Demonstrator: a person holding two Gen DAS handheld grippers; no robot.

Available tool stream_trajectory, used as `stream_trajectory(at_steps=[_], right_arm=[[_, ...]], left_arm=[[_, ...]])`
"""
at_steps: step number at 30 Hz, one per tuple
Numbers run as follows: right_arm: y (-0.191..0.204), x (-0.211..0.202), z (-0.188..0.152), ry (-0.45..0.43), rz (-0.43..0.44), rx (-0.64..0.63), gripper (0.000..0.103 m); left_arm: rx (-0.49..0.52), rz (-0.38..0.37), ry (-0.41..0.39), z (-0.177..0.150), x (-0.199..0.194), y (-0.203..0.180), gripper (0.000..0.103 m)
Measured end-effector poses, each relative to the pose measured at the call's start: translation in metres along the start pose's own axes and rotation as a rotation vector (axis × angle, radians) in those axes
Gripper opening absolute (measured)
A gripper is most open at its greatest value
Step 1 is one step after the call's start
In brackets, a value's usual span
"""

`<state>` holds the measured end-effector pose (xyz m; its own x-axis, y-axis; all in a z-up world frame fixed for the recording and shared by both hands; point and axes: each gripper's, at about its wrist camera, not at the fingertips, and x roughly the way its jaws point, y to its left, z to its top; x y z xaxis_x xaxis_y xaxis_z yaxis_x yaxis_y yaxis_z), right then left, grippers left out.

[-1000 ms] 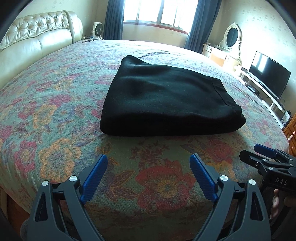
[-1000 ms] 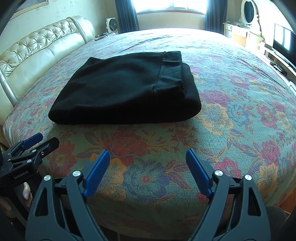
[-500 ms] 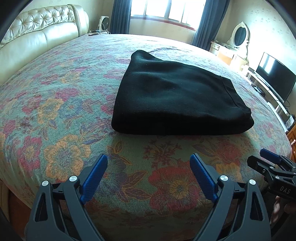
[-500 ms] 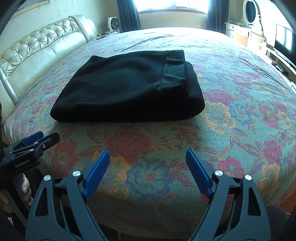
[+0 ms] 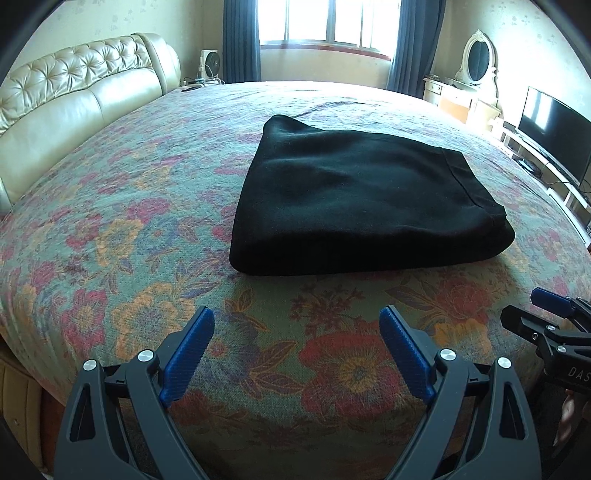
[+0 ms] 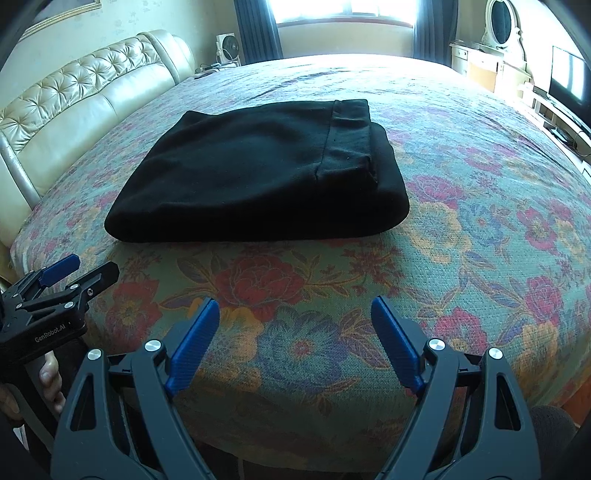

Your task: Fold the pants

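Black pants point(image 5: 365, 199) lie folded into a thick rectangle on the floral bedspread point(image 5: 122, 221), with the waistband on the right side. They also show in the right wrist view point(image 6: 258, 173). My left gripper point(image 5: 295, 325) is open and empty, held back over the near edge of the bed, apart from the pants. My right gripper point(image 6: 293, 314) is open and empty too, just to the right of the left one. Each gripper shows at the edge of the other's view: the right gripper point(image 5: 546, 321) and the left gripper point(image 6: 70, 273).
A cream tufted headboard point(image 5: 74, 99) runs along the left. A window with dark curtains point(image 5: 325, 26) is at the back. A dresser with an oval mirror point(image 5: 476, 59) and a television point(image 5: 554, 125) stand at the right. A small fan point(image 6: 227, 44) stands near the headboard.
Both grippers have pulled back and tilted up, so the pants sit farther off and more of the room shows. The pants have not moved.
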<state>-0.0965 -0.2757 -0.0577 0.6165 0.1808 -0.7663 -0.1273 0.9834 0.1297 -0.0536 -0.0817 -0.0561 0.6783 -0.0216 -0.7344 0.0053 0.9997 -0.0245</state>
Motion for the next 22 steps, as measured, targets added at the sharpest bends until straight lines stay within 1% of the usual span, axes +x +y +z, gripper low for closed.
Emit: stream_trajectory(at_steps=[2,5,7,9,10,11,14,15,19,22], right_arm=[[-0.001,0.000,-0.001,0.002,0.002,0.002,0.084],[-0.001,0.001,-0.003,0.007,0.007,0.010,0.084],[-0.001,0.001,-0.004,0.009,0.008,0.013,0.084],[0.000,0.000,-0.004,0.009,0.007,0.011,0.084],[0.000,0.000,-0.004,0.009,0.006,0.011,0.084],[0.000,0.000,-0.005,0.008,0.006,0.011,0.084],[-0.001,0.000,-0.004,0.008,0.005,0.011,0.084],[-0.001,0.000,-0.005,0.008,0.006,0.012,0.084],[-0.001,-0.001,-0.006,0.009,0.006,0.014,0.084],[-0.001,0.000,-0.007,0.012,0.007,0.015,0.084]], left_arm=[[0.005,0.012,0.015,0.000,0.002,0.000,0.090],[0.035,0.053,0.067,-0.002,0.005,-0.003,0.090],[0.041,0.065,0.042,-0.005,0.000,-0.004,0.090],[0.064,0.059,0.018,-0.005,-0.004,-0.008,0.090],[0.069,0.042,0.014,-0.004,-0.006,-0.009,0.090],[0.061,0.012,0.017,-0.003,-0.007,-0.009,0.090],[-0.005,-0.074,0.047,-0.001,-0.005,-0.005,0.090],[-0.019,-0.082,0.048,-0.002,-0.005,-0.004,0.090],[-0.014,-0.044,0.032,-0.002,-0.005,-0.003,0.090],[-0.040,-0.041,0.041,-0.001,-0.004,0.001,0.090]])
